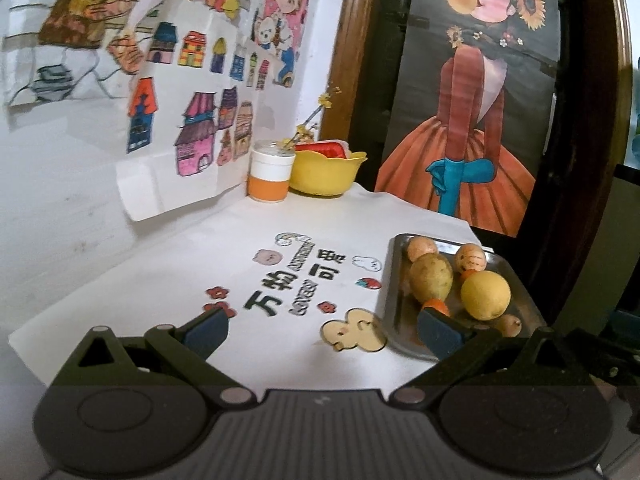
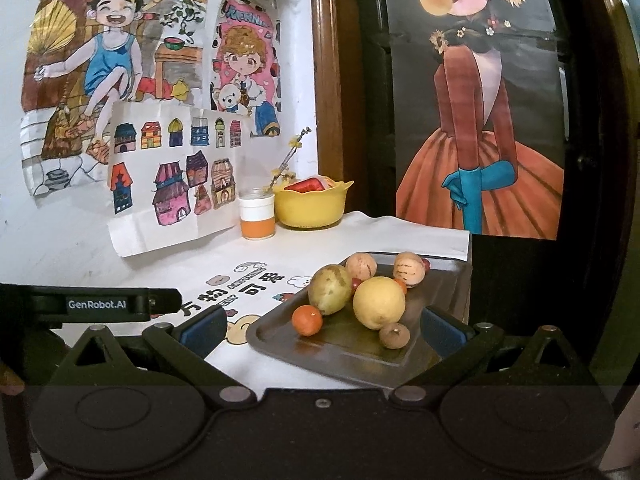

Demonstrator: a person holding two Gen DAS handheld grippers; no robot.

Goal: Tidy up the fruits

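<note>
Both grippers hovered with jaws spread wide and empty: the left gripper (image 1: 326, 330) above the white-covered surface (image 1: 192, 264), the right gripper (image 2: 324, 326) over a metal tray (image 2: 344, 354). Between and just beyond the right jaws, the tray held a yellow lemon (image 2: 379, 302), a greenish pear (image 2: 330, 289), a small orange (image 2: 307, 320) and other small fruits. A yellow bowl (image 2: 310, 206) sat far ahead.

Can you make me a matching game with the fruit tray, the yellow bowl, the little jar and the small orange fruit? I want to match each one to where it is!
Things:
1. metal tray
2. yellow bowl
3. jar
4. small orange fruit

Places:
A. in the tray, near its front
B. far corner, right of the jar
C. holds the fruit
D. by the house drawing

Pairs: 1-C, 2-B, 3-D, 4-A
</note>
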